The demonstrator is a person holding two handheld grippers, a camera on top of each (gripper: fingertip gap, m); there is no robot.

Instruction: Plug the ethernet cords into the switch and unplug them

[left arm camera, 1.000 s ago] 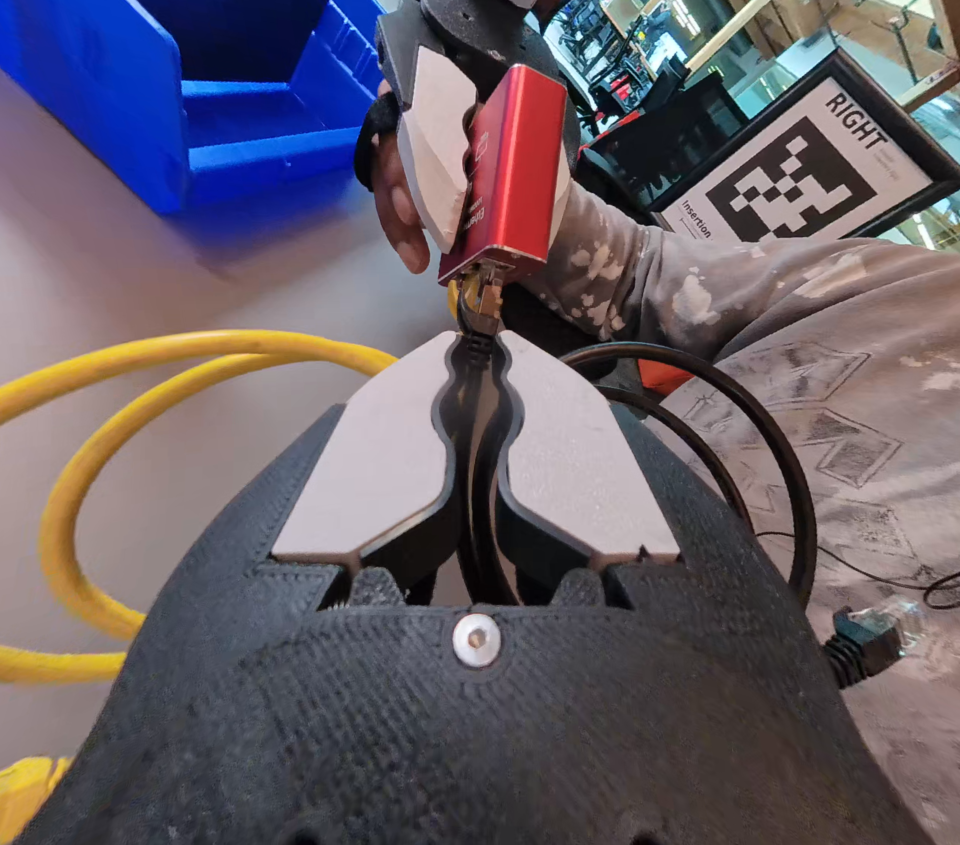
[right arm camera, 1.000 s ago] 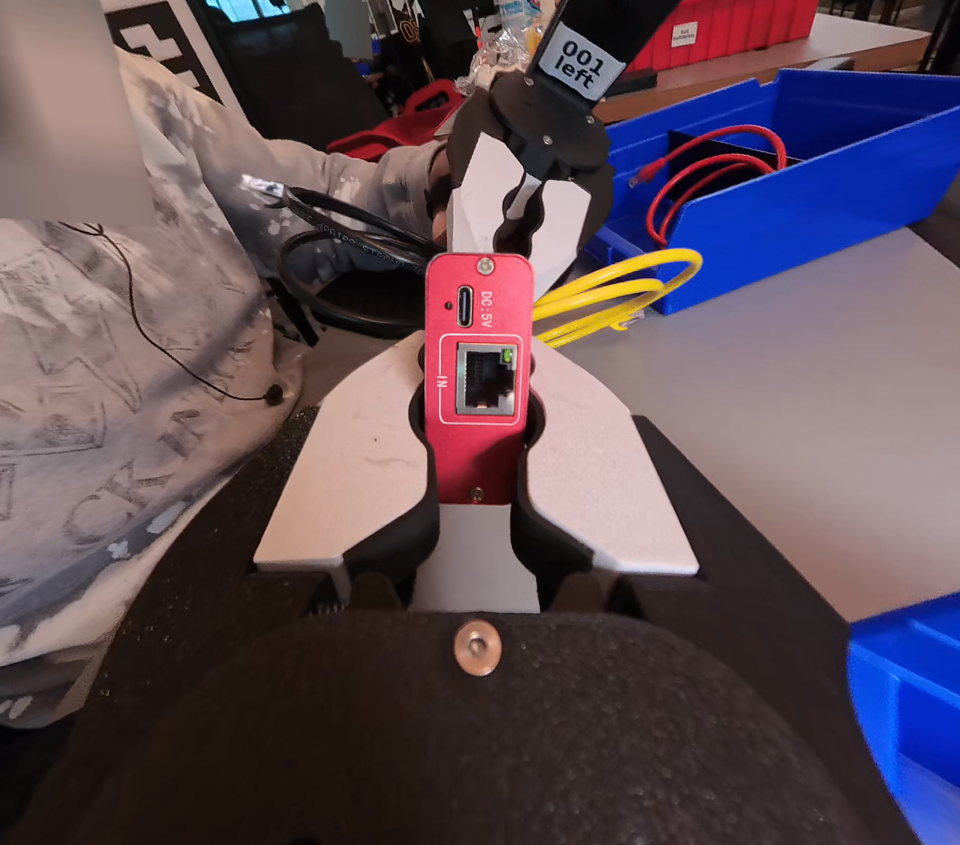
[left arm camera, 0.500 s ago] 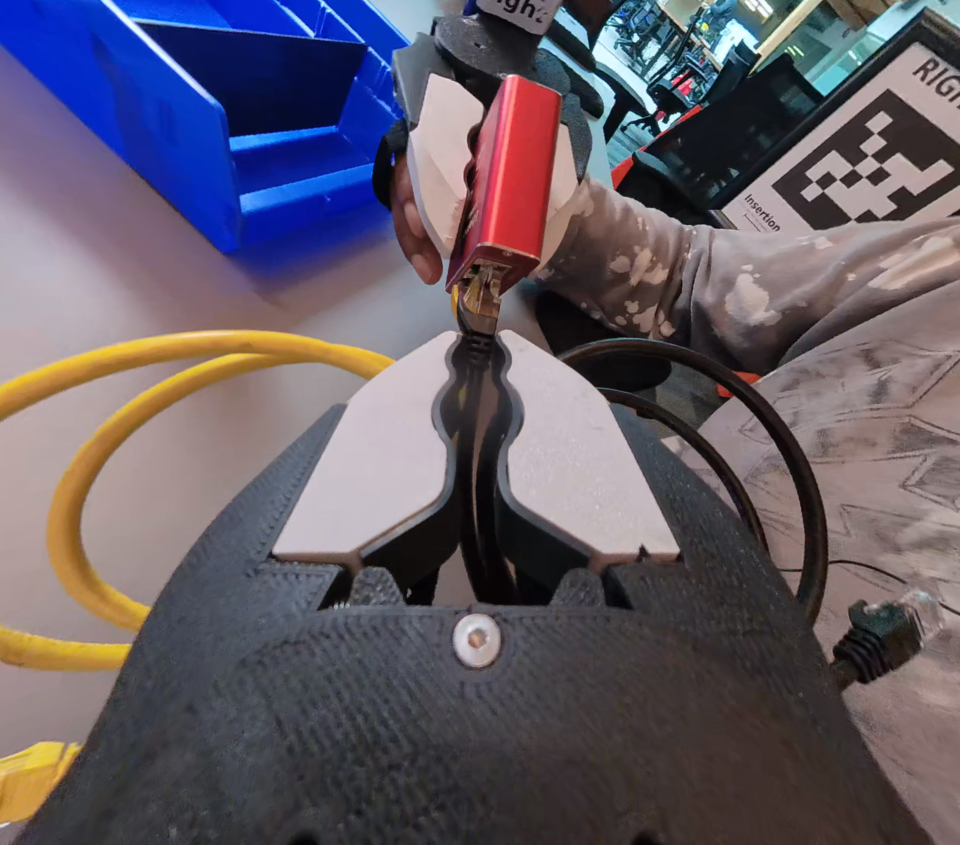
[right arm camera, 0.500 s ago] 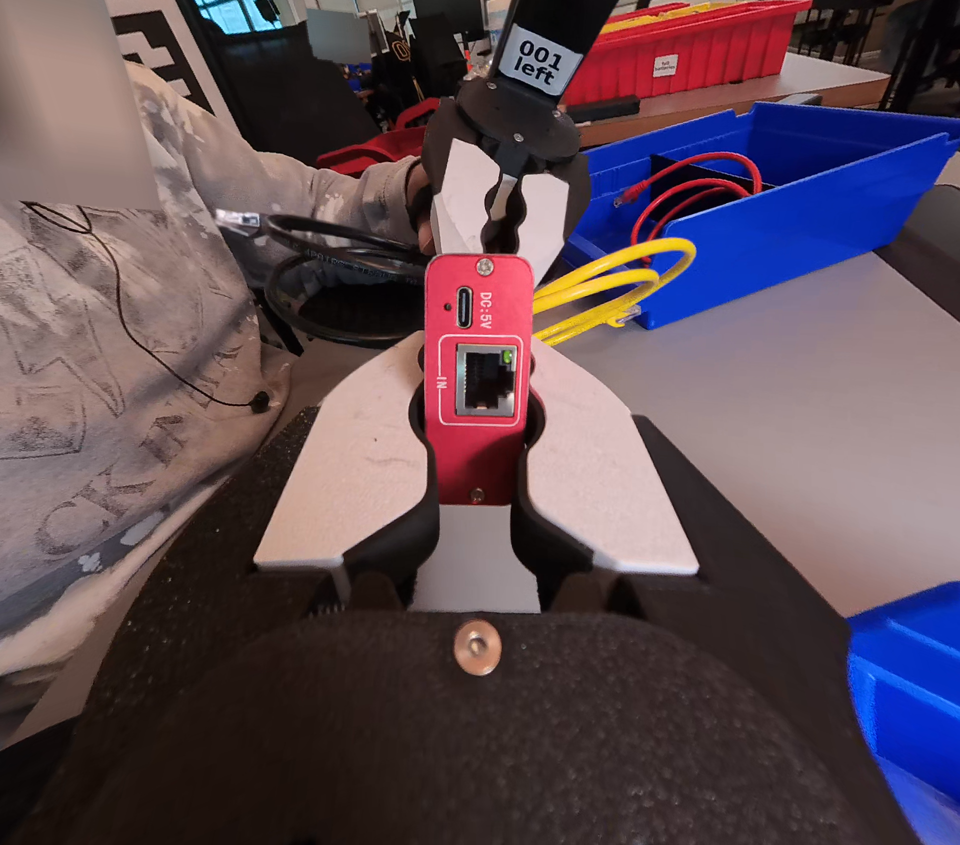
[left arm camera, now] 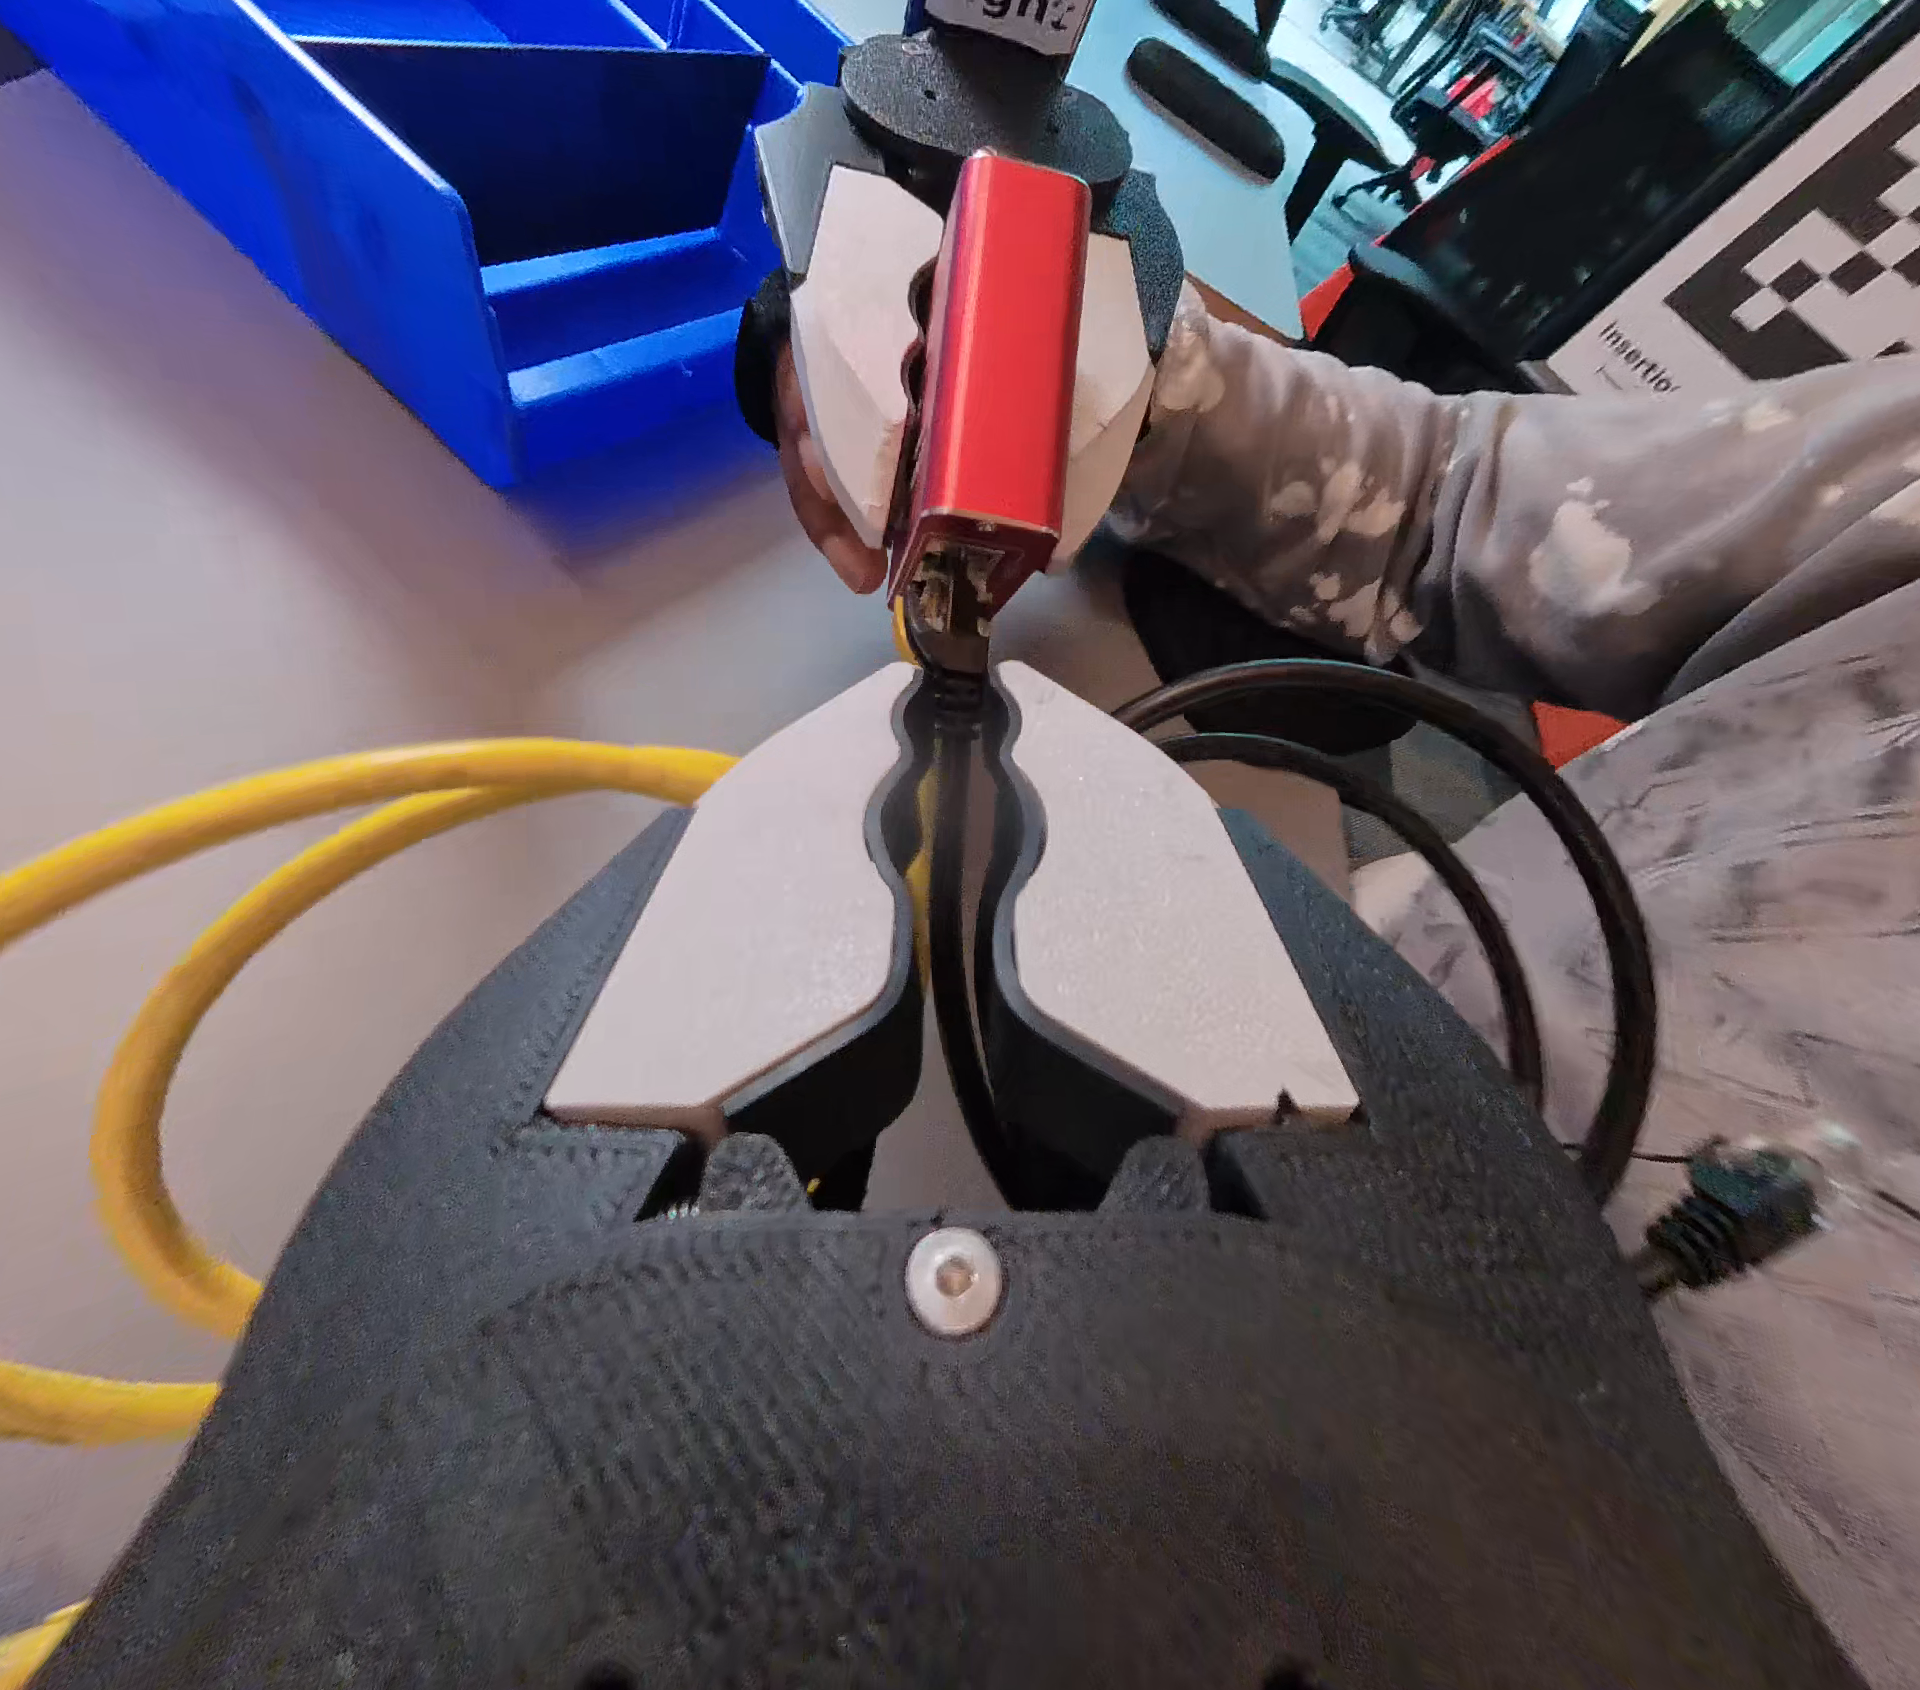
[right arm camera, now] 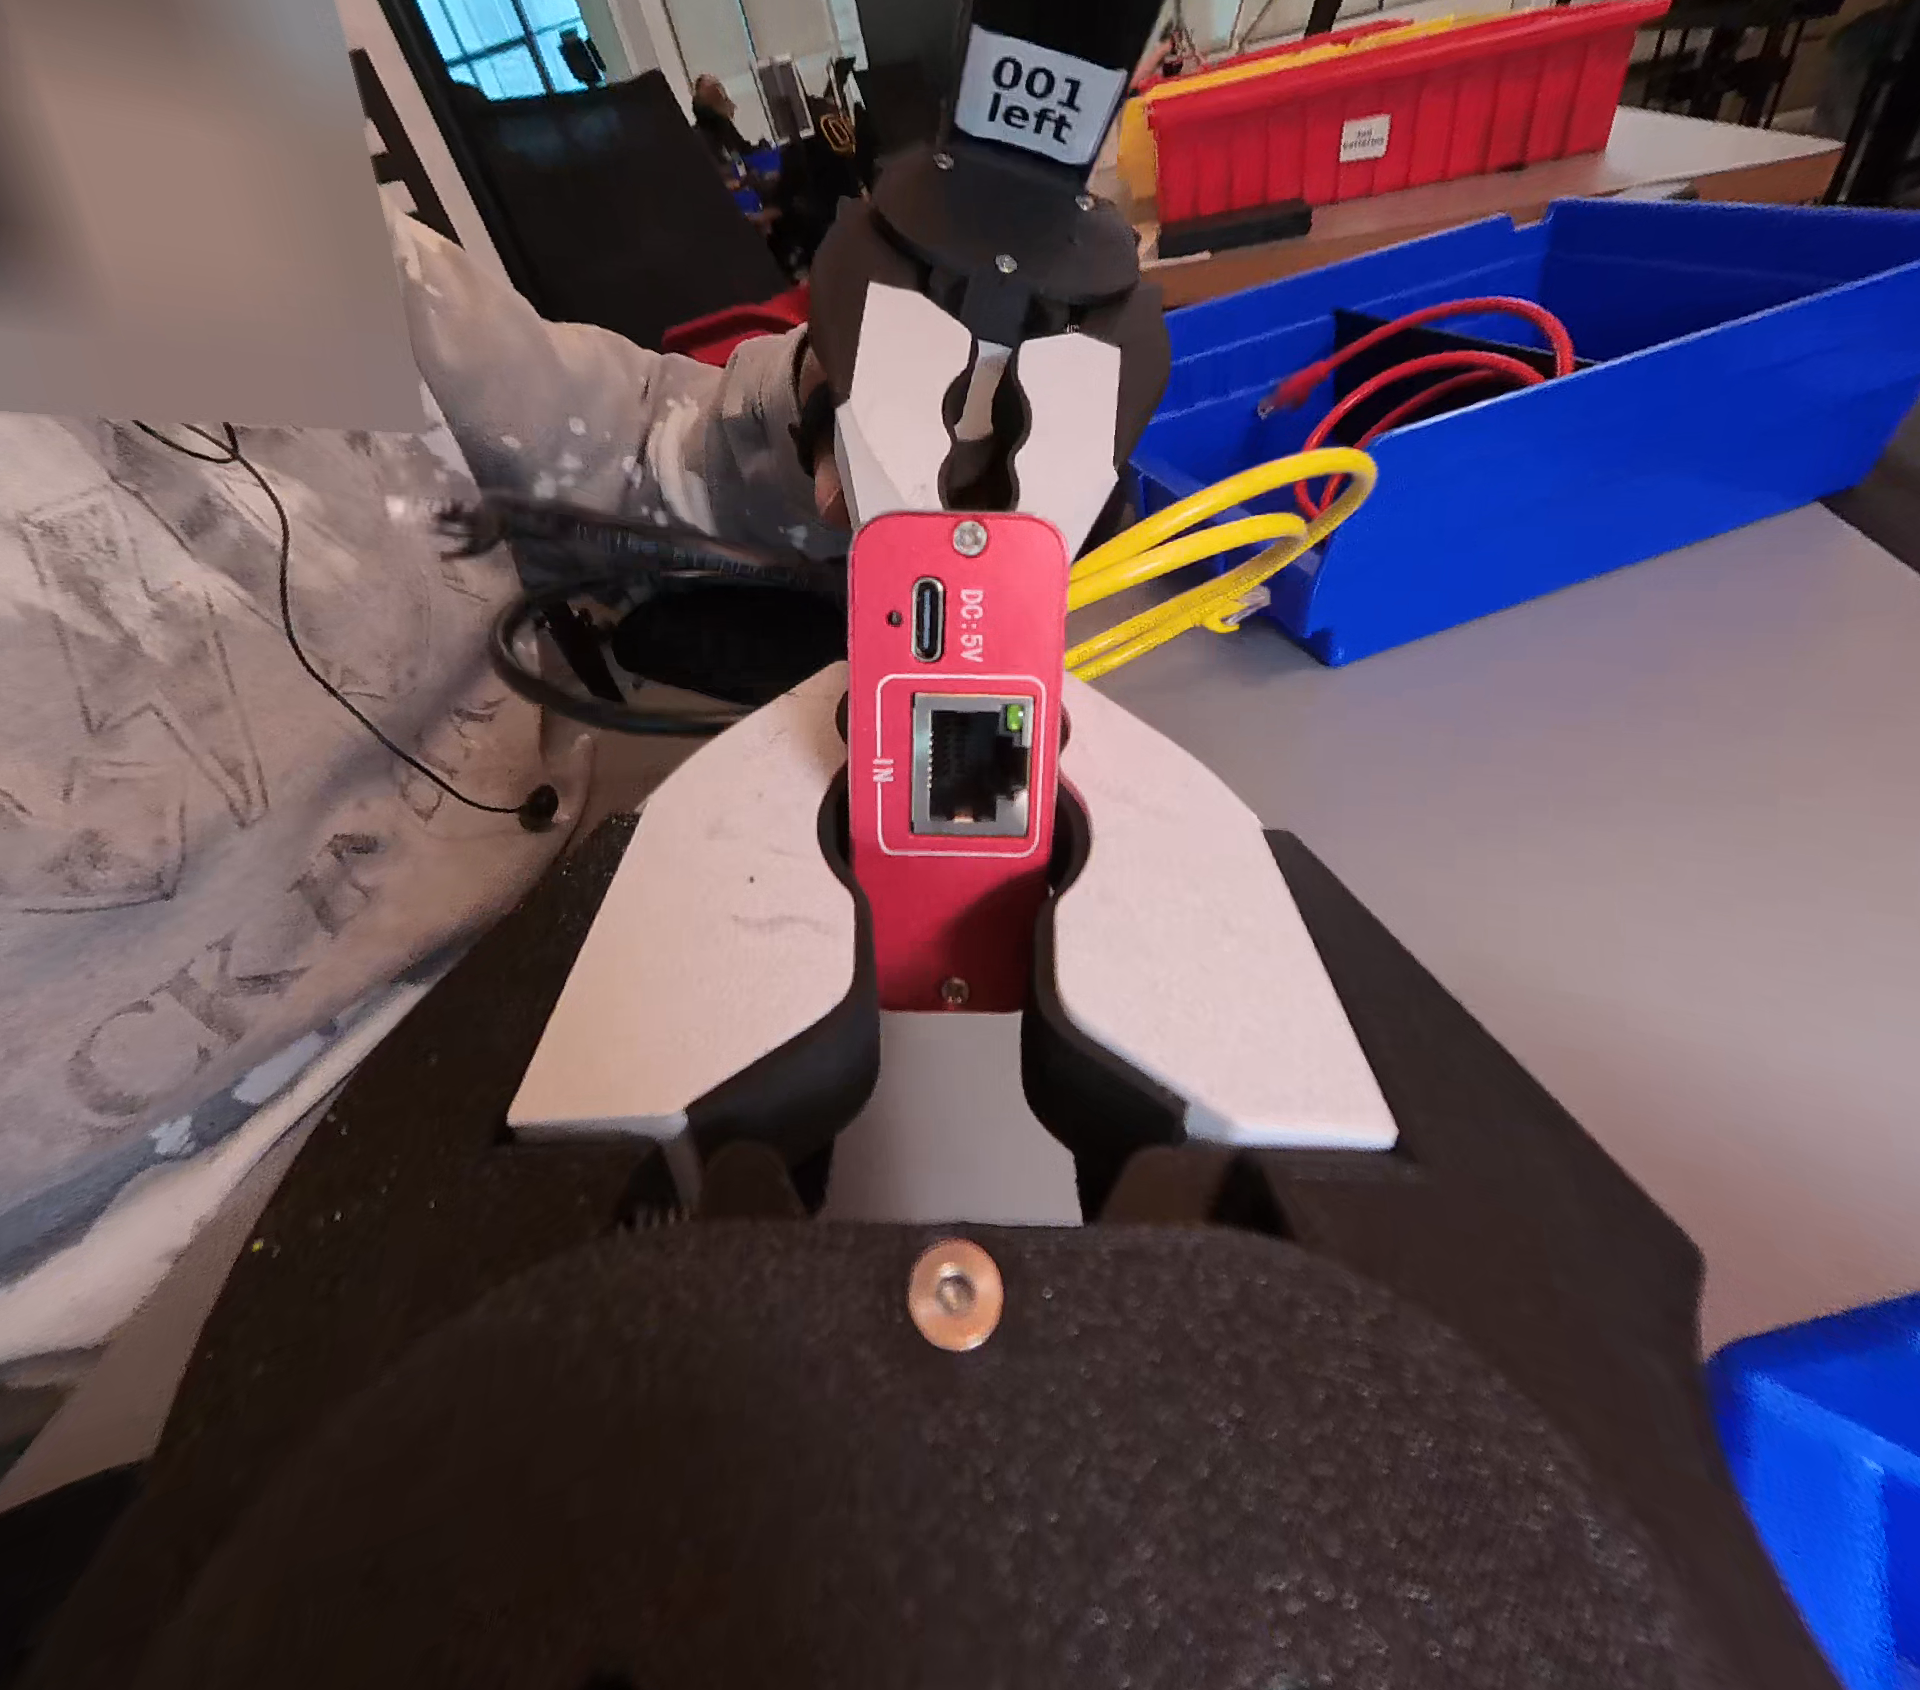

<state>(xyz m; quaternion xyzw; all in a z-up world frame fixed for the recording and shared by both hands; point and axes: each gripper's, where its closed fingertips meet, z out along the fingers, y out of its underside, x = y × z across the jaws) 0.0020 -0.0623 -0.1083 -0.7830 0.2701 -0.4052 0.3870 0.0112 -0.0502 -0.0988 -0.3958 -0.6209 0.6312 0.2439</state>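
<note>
Gripping red switch [right arm camera: 956,767] in right tool [right arm camera: 956,705], left tool [left arm camera: 951,684] pinching black cord [left arm camera: 961,965]

Switch [right arm camera: 956,767] sat clamped between the right gripper [right arm camera: 956,736] fingers, up off the table [right arm camera: 1455,809]. Left gripper [left arm camera: 951,684] faced it head-on, pinching a cord [left arm camera: 961,965] right at the switch's near end. Bin [right arm camera: 1610,414] sat behind, with cables [right arm camera: 1434,362] inside and another cord [right arm camera: 1226,539] coiled in front.

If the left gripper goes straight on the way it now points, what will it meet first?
Most likely the lower end of the red metal switch, held by the right gripper. The left gripper is shut on the black ethernet cord, whose plug already sits at that end's port, so almost no gap seems left.
</note>
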